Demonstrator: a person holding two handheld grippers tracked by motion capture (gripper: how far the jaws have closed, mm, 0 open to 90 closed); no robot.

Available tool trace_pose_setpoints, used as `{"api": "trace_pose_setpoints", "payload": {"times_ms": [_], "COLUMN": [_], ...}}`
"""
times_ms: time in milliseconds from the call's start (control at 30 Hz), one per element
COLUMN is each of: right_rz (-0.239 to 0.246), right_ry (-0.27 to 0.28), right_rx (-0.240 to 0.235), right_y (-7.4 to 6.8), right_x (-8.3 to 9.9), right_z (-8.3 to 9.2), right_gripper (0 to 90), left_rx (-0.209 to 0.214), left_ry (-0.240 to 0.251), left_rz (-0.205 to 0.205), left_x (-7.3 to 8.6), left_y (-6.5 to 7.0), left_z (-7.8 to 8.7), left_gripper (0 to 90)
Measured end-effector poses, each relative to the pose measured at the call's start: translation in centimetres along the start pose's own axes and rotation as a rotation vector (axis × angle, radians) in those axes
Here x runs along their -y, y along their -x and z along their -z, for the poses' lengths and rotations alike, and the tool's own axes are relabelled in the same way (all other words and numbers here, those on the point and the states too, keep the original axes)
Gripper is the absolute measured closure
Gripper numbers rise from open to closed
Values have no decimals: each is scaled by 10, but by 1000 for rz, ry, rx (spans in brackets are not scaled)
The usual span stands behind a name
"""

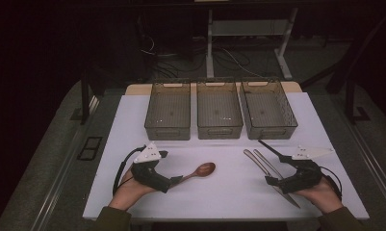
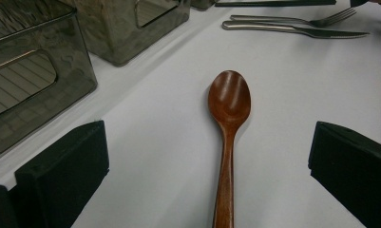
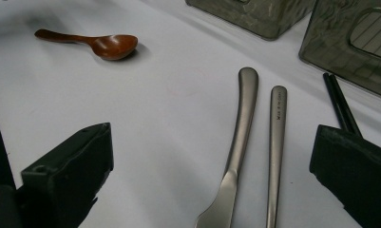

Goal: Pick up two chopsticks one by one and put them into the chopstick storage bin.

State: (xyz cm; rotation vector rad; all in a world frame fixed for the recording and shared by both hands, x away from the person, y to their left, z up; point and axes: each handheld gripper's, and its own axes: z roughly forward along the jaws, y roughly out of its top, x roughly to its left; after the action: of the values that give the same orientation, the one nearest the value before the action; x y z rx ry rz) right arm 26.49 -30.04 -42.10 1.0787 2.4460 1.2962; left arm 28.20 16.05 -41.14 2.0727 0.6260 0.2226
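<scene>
A brown wooden spoon (image 1: 202, 170) lies mid-table with its bowl to the right. My left gripper (image 1: 175, 181) is open at the spoon's handle end; in the left gripper view the spoon (image 2: 228, 123) runs up between the wide-apart jaws of the gripper (image 2: 209, 142), untouched. A steel knife (image 1: 258, 162) and fork (image 1: 267, 163) lie side by side at the right, with black chopsticks (image 1: 272, 148) just behind. My right gripper (image 1: 271, 181) is open over them; in its own view the knife (image 3: 240, 118) and fork handle (image 3: 277, 137) lie between the jaws of the gripper (image 3: 212, 142).
Three clear grey bins (image 1: 167, 132), (image 1: 219, 132), (image 1: 270, 132) stand in a row at the back of the white table (image 1: 133, 144). Bare tabletop lies between the bins and the cutlery. Dark floor, cables and a desk frame lie beyond.
</scene>
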Motion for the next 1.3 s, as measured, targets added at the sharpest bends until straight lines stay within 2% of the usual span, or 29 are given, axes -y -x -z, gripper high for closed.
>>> {"api": "trace_pose_setpoints", "payload": {"times_ms": [433, 733, 900, 1300], "right_rz": [-5, 10, -16, -17], "right_ry": [-19, 13, 23, 2], "right_rx": [8, 24, 26, 31], "right_y": [-1, 3, 8, 15], "right_x": [-3, -6, -7, -11], "right_z": [1, 7, 11, 17], "right_gripper": [10, 10, 10, 10], "left_rx": [-16, -20, -17, -23], "left_ry": [-20, -18, -18, 1], "left_rz": [-12, -8, -3, 2], "left_x": [1, 3, 4, 5], "left_y": [1, 1, 1, 0], "left_z": [-2, 1, 2, 4], "left_gripper": [0, 0, 0, 0]}}
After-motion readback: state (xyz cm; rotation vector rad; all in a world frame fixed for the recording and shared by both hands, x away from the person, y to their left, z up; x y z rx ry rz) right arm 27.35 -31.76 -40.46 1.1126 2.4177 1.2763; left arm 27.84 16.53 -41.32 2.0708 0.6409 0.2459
